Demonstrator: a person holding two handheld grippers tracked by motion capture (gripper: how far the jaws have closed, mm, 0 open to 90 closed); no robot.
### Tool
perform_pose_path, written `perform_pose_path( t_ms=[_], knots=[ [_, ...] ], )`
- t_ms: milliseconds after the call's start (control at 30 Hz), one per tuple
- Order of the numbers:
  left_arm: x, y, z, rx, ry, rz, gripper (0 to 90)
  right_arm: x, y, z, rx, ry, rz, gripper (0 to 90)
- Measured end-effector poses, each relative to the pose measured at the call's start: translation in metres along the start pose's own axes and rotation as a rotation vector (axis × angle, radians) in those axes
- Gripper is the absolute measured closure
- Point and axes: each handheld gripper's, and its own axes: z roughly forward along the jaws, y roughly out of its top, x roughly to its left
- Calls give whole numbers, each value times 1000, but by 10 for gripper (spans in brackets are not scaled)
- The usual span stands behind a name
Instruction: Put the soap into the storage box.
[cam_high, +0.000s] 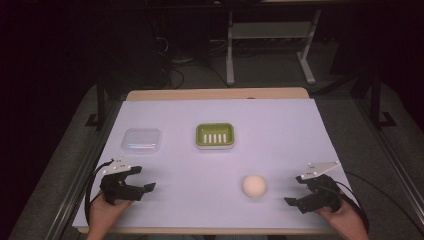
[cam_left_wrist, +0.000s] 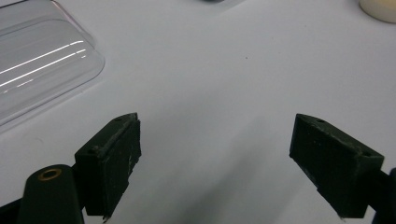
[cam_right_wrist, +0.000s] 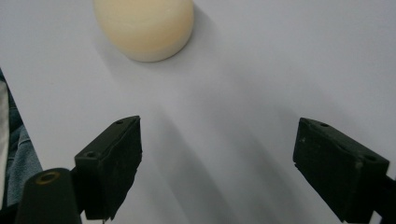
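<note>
A round cream soap bar (cam_high: 254, 186) lies on the white table sheet (cam_high: 280, 140), right of centre near the front. It shows in the right gripper view as a cream soap bar (cam_right_wrist: 144, 25) beyond the jaws. A green soap dish (cam_high: 215, 135) with a white slotted insert sits at mid-table. A clear plastic lid (cam_high: 141, 140) lies to its left; the same clear lid (cam_left_wrist: 37, 70) is at the upper left in the left gripper view. My left gripper (cam_high: 141, 178) rests open at the front left. My right gripper (cam_high: 295, 190) is open at the front right, just right of the soap.
The sheet's front edge runs just under both hands. Dark floor, cables and white desk legs (cam_high: 230, 50) lie beyond the table's far wooden edge (cam_high: 215, 94). Metal rails flank the table on both sides.
</note>
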Motion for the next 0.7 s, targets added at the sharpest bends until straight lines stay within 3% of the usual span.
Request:
perform_pose_path(
  t_ms=[200, 467, 700],
  knots=[
    [-1, 1, -1, -7, -2, 15, 160, 5, 4, 2, 8, 9, -6, 148],
    [-2, 0, -1, -18, -21, 8, 160, 17, 19, 4, 9, 17, -52, 147],
    [-1, -1, -2, -31, -28, 9, 160, 18, 26, 9, 22, 31, -61, 147]
  ],
)
